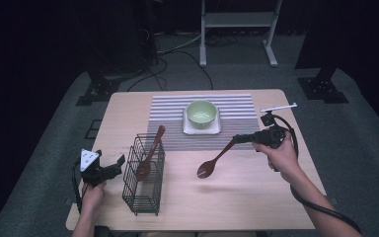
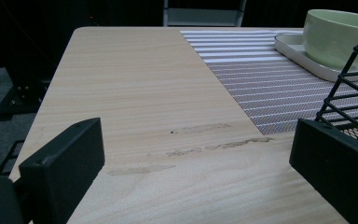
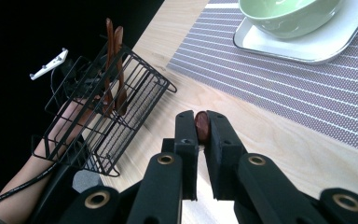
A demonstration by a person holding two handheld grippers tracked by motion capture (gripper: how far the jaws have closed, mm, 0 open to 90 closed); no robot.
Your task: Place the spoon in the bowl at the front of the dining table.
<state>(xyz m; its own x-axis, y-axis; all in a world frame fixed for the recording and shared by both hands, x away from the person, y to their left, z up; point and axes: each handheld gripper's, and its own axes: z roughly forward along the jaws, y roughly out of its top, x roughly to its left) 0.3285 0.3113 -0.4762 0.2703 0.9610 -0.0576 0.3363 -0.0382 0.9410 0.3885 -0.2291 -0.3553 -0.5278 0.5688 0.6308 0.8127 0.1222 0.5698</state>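
Three brown spoons [image 1: 216, 160], two in one wire basket [image 1: 143, 193], one green bowl [image 1: 201, 113]

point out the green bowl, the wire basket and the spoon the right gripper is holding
green bowl [image 1: 201, 113]: high view, inside of the bowl
wire basket [image 1: 143, 190]: high view, near wire wall
wooden spoon [image 1: 207, 169]: high view, spoon's bowl end
right gripper [image 3: 202, 128]: right gripper view, jaws shut on the handle

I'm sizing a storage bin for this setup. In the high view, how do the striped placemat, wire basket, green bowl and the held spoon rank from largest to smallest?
1. Striped placemat
2. Wire basket
3 and 4. Green bowl and the spoon held by the right gripper: too alike to rank, since the spoon is longer while the bowl is wider.
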